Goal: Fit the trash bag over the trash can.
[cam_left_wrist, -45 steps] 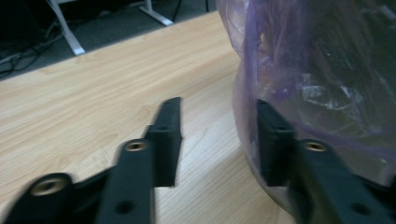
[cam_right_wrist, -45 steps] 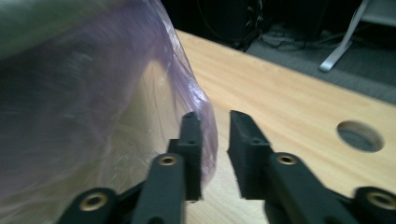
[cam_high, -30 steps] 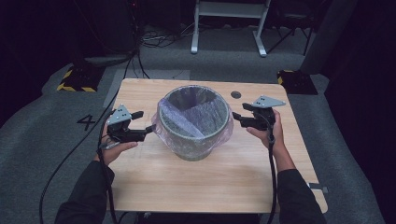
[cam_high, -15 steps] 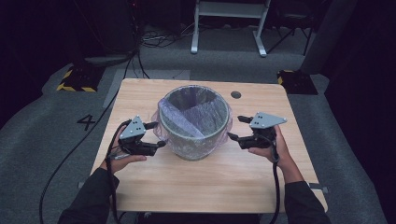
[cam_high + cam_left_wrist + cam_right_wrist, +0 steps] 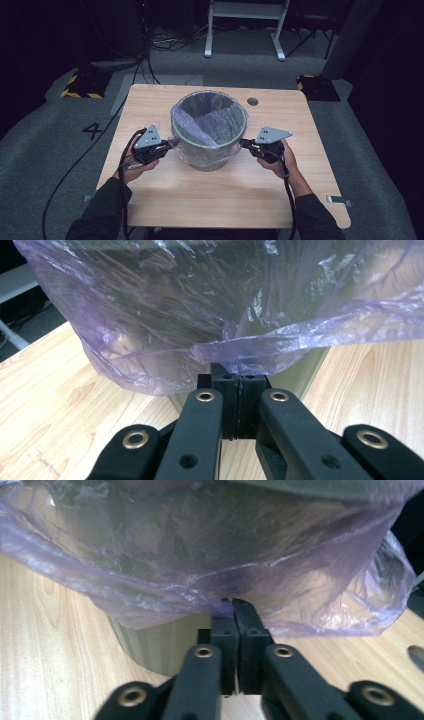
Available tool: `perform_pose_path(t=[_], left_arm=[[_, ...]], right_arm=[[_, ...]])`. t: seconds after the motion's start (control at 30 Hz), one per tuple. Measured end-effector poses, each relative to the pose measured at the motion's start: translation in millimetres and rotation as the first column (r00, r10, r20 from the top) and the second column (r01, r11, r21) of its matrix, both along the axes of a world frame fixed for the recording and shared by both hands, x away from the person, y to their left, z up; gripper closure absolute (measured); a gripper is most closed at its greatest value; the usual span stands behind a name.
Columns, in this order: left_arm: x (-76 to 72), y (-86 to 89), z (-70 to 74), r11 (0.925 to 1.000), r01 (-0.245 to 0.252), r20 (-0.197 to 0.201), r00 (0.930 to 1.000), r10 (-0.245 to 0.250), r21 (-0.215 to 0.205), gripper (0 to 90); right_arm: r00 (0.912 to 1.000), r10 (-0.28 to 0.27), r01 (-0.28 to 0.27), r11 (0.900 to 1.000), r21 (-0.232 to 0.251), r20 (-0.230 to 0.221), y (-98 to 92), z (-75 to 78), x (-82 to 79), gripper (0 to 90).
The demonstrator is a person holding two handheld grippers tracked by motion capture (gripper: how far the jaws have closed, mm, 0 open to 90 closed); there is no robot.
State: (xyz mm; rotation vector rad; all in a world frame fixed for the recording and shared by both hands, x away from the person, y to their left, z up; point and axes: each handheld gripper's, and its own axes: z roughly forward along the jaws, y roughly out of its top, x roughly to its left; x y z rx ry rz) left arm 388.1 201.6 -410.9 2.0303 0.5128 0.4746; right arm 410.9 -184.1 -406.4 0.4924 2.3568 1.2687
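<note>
Bare tabletop [image 5: 215, 195] open across the whole near half, between the two forearms and out to both front corners. In the middle, blocked by the bin [image 5: 209, 131] with its purple bag [image 5: 200, 107] folded over the rim, left gripper [image 5: 167, 148] and right gripper [image 5: 246, 144] pressed close against its two sides with no gap there to slip through. Behind the bin, a free strip of wood to the far edge, broken by a small cable hole [image 5: 252, 101].

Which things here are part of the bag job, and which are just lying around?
In the job:
- purple bag
- grey bin
- left claw, shut on the bag's edge
- right claw, likewise

Lying about:
- yellow-black blocks
- white stand
- floor cables
</note>
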Motion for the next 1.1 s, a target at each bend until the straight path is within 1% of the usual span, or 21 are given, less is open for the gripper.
perform_pose_path(t=[0.07,0.17,0.27,0.4,0.43,0.5,0.6,0.67,0.8,0.87,1.0,1.07,1.1], left_arm=[[-0.6,-0.6,-3.3,0.9999,-0.001,-0.005,1.0,0.001,0.016,89.8],[0.0,-2.0,-9.6,0.9995,0.0,-0.018,0.9998,0.001,0.032,89.9],[1.9,-5.3,-18.8,0.9981,0.0,-0.037,0.9993,0.002,0.062,89.8],[4.9,-9.7,-32.7,0.9945,-0.002,-0.059,0.9982,0.008,0.104,89.9],[6.2,-10.3,-36.4,0.9937,-0.003,-0.071,0.9974,0.011,0.112,89.8],[8.8,-10.2,-42.8,0.9935,-0.003,-0.089,0.9959,0.013,0.114,89.8],[11.5,-10.2,-49.3,0.9918,-0.01,-0.107,0.9939,0.024,0.127,89.7],[12.9,-9.2,-51.4,0.992,-0.014,-0.115,0.993,0.028,0.126,89.6],[14.7,-7.0,-55.6,0.9921,-0.021,-0.127,0.9912,0.037,0.124,89.5],[15.1,-6.5,-58.1,0.9913,-0.025,-0.131,0.9905,0.042,0.129,89.5],[16.4,-6.9,-62.5,0.9887,-0.027,-0.138,0.9893,0.047,0.147,89.6],[18.2,-6.6,-64.9,0.9888,-0.032,-0.144,0.9881,0.053,0.146,89.5],[19.3,-5.8,-65.7,0.989,-0.033,-0.148,0.9876,0.054,0.145,89.5]], right_arm=[[0.9999,-0.001,0.001,1.0,-0.003,-0.014,-1.3,-3.8,0.5,90.0],[0.999,-0.003,0.002,1.0,-0.027,-0.045,-1.1,-11.9,2.1,90.0],[0.9966,-0.011,0.007,0.999,-0.048,-0.081,-0.6,-20.3,4.6,90.0],[0.9908,-0.023,0.013,0.997,-0.071,-0.134,-1.0,-32.5,8.8,90.0],[0.9891,-0.029,0.018,0.997,-0.076,-0.144,-1.2,-35.6,10.0,90.0],[0.9857,-0.046,0.031,0.995,-0.093,-0.162,-1.3,-41.0,13.0,90.0],[0.9791,-0.061,0.042,0.994,-0.1,-0.194,-1.9,-47.2,17.0,90.0],[0.9746,-0.076,0.053,0.992,-0.114,-0.211,-1.9,-51.1,19.6,90.0],[0.9639,-0.094,0.066,0.99,-0.122,-0.249,-2.4,-58.9,25.1,90.0],[0.9584,-0.103,0.069,0.989,-0.134,-0.266,-1.8,-63.4,27.3,90.0],[0.9443,-0.128,0.081,0.983,-0.163,-0.303,-1.2,-72.6,32.4,90.0],[0.9359,-0.136,0.086,0.983,-0.165,-0.325,-1.4,-76.7,35.4,90.0],[0.9345,-0.141,0.089,0.982,-0.169,-0.327,-1.0,-78.3,36.4,90.0]])
